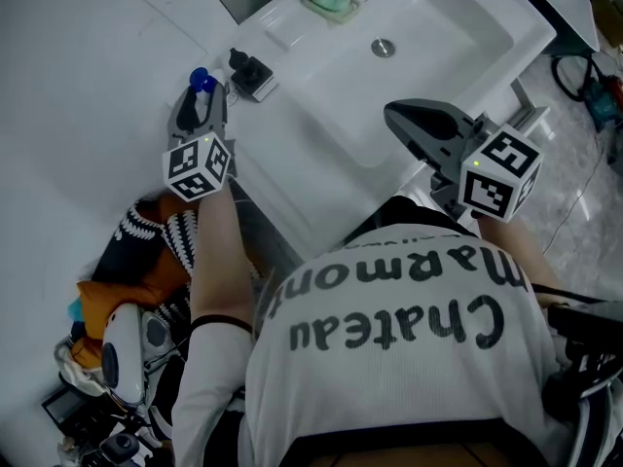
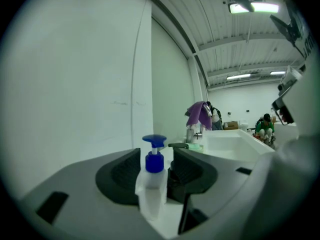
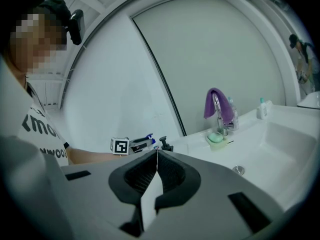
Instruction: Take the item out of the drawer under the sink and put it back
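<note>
A small clear bottle with a blue pump (image 1: pixel 201 79) (image 2: pixel 152 176) stands on the left rim of the white sink (image 1: pixel 292 115). My left gripper (image 1: pixel 202 95) (image 2: pixel 156 153) is around it, one jaw on each side. The pads stand slightly off the bottle, so the gripper is open. My right gripper (image 1: pixel 391 115) (image 3: pixel 157 154) hovers over the sink's front edge. Its jaws are shut together with nothing between them. The drawer under the sink is hidden by the person's body and the basin.
A black pump bottle (image 1: pixel 251 72) stands just right of the blue one. At the back of the sink are a green soap dish (image 1: pixel 331 1) (image 3: pixel 216 137) and a tap with a purple cloth (image 3: pixel 218 105). Clothes and bags (image 1: pixel 136 270) lie on the floor at left.
</note>
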`<state>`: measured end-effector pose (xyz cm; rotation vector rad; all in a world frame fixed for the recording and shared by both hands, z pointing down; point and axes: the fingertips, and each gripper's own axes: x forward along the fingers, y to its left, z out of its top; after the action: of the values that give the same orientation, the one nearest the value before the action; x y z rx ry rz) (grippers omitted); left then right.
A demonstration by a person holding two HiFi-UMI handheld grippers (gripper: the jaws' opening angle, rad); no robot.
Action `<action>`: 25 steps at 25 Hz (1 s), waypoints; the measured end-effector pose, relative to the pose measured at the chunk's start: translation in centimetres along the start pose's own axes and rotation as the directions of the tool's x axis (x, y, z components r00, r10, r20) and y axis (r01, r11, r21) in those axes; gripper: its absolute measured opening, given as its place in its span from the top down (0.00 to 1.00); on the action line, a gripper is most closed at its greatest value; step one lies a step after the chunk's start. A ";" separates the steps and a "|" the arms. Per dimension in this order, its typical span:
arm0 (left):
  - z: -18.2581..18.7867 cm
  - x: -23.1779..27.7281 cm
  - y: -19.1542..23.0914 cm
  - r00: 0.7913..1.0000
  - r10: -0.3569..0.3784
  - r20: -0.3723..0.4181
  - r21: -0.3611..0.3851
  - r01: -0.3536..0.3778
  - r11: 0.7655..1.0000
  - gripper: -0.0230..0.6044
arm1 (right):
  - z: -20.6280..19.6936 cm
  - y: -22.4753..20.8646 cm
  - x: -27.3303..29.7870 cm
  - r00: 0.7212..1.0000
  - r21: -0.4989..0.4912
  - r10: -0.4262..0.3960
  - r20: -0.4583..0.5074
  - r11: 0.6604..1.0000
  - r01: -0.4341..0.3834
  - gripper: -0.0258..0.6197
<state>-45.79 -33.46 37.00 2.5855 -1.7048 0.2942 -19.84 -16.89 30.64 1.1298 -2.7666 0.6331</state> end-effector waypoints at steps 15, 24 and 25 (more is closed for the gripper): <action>1.6 -2.7 -1.7 0.998 -0.047 0.049 0.006 0.047 0.999 0.67 | -0.6 2.4 -0.2 0.999 -0.004 0.004 0.040 1.000 -0.004 0.94; 1.5 -4.0 -3.3 0.995 -0.085 0.050 -0.006 0.086 0.996 0.67 | -1.6 2.8 -0.8 0.998 0.018 -0.021 0.058 1.000 0.020 0.94; 1.7 -4.3 -3.7 0.995 -0.089 0.052 -0.012 0.089 0.996 0.67 | -1.7 2.8 -0.9 0.998 0.023 -0.023 0.058 1.000 0.021 0.94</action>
<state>-43.84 -28.31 34.90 2.6714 -1.5943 0.2134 -21.21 -13.84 31.04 1.2003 -2.7981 0.6407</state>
